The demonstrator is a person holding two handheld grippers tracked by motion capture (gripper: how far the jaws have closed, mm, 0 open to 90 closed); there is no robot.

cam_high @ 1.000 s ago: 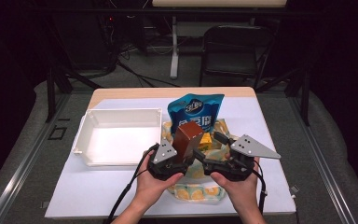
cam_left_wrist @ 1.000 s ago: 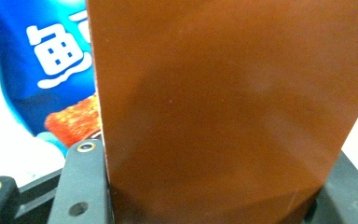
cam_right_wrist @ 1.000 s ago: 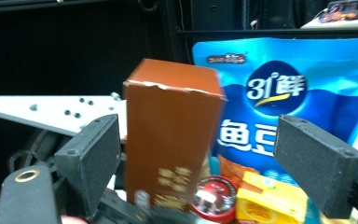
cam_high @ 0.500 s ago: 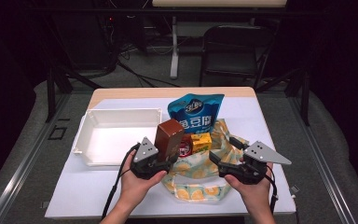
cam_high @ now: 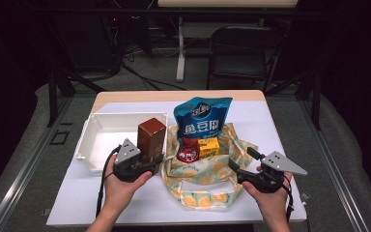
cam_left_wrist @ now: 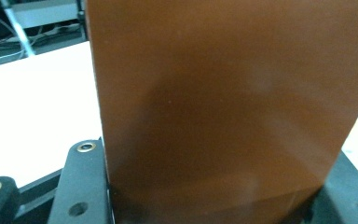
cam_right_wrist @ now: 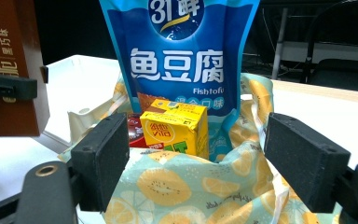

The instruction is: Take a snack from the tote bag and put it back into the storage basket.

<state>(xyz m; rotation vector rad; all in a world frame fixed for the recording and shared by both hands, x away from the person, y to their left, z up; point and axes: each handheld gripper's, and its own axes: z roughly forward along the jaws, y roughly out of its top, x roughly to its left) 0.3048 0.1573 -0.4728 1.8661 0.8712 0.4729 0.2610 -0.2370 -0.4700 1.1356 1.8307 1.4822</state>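
On the white tabletop [cam_high: 125, 203], the left gripper [cam_high: 147, 162] has its jaws clamped on the upright brown box [cam_high: 151, 137] at the white bin's [cam_high: 96, 145] near right corner, apparently for transfer, while the right gripper [cam_high: 239, 162], jaws just narrowing yet empty, faces the fruit-print bag [cam_high: 207, 174] toward the near edge.

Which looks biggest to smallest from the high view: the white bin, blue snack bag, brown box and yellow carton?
1. white bin
2. blue snack bag
3. brown box, held in the left gripper and raised nearer the camera, so perhaps flattered
4. yellow carton
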